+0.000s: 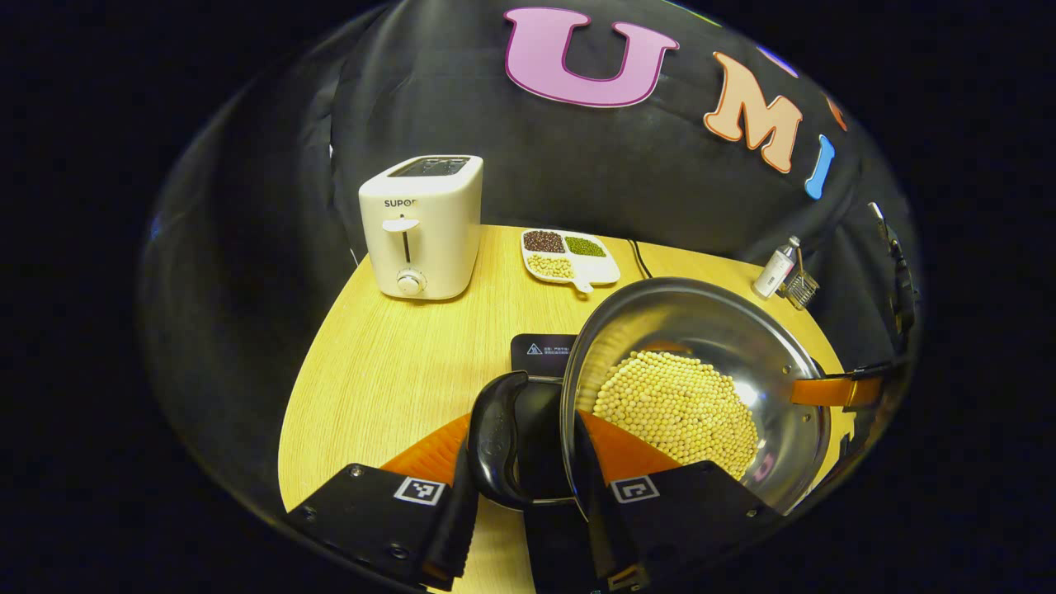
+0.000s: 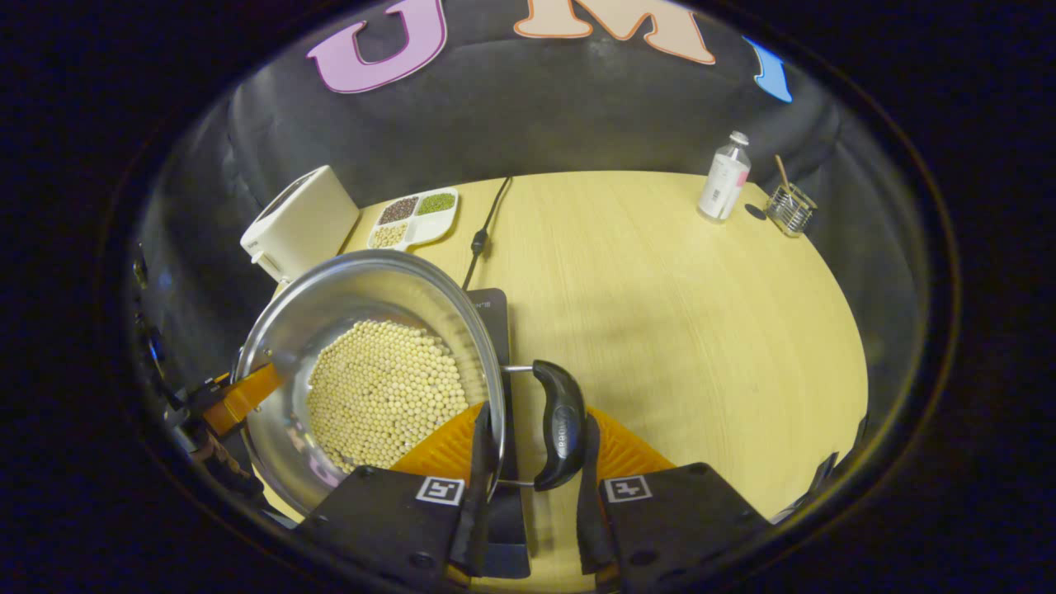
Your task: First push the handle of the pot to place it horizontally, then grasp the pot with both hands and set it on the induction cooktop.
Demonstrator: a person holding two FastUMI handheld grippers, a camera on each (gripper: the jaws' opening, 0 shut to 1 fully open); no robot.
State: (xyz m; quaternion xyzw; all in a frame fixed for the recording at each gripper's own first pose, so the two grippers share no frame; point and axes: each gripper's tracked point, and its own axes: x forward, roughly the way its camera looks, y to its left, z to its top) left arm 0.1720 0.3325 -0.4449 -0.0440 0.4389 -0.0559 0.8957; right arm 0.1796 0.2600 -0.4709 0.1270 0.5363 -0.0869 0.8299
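Left hand-held gripper (image 1: 528, 503) astride pot (image 1: 701, 388) handle (image 1: 495, 437), right hand-held gripper (image 2: 532, 487) likewise

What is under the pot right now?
A dark cooktop lies beneath the pot; one corner shows past the rim in both views, on the wooden table. The rest is covered by the pot, so I cannot tell whether it sits or hangs above it. Both grippers grip the handles.

The toaster (image 1: 421, 225) bears the brand letters "SUPO", the rest cut off at its edge. The cooktop (image 1: 540, 353) carries a warning triangle beside small unreadable print. The bottle (image 2: 724, 177) label is too small to read.
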